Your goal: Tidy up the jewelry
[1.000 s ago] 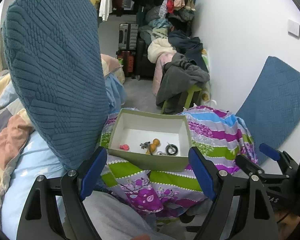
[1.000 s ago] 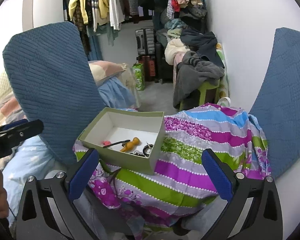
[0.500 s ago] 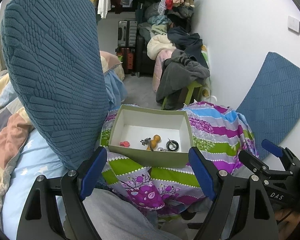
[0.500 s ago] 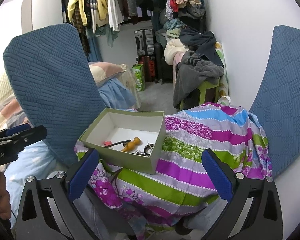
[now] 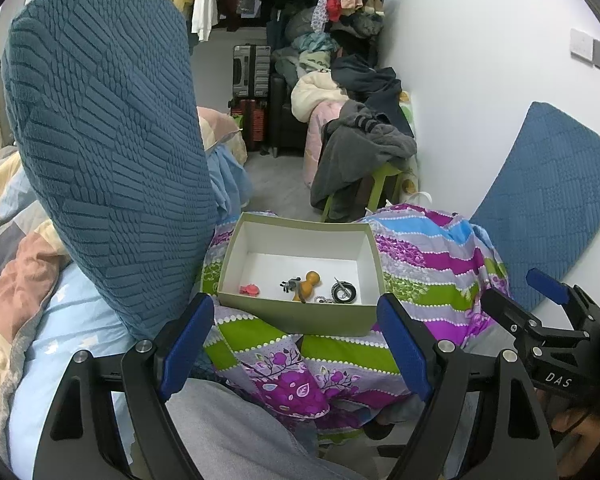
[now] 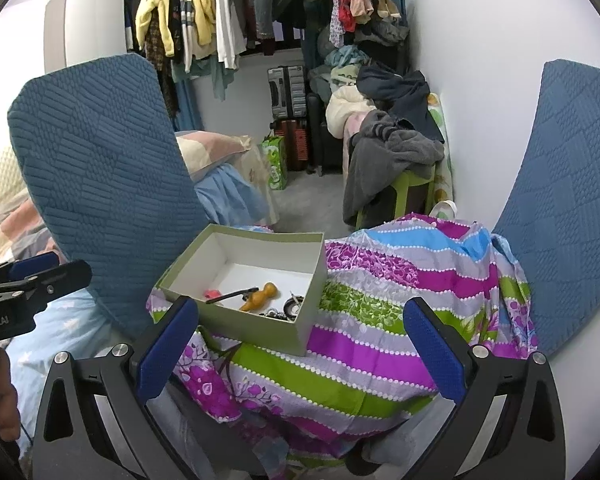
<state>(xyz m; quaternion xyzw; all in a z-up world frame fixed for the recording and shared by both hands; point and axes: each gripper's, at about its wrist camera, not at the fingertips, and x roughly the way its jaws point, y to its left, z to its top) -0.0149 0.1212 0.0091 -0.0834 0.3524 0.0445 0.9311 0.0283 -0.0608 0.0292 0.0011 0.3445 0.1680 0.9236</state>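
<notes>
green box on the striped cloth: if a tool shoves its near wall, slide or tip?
Probably slides: the green box is low, wide, open-topped and looks like light card. The striped cloth under it is loose and draped, so it may bunch and drag along. Contents are few and small.

Open-topped box, blue cushion alongside

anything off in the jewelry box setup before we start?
Nothing spilled or damaged. The green box sits skewed on the striped cloth, its few pieces bunched loosely along the near wall, none sorted. Both grippers hang back, open and empty.
</notes>
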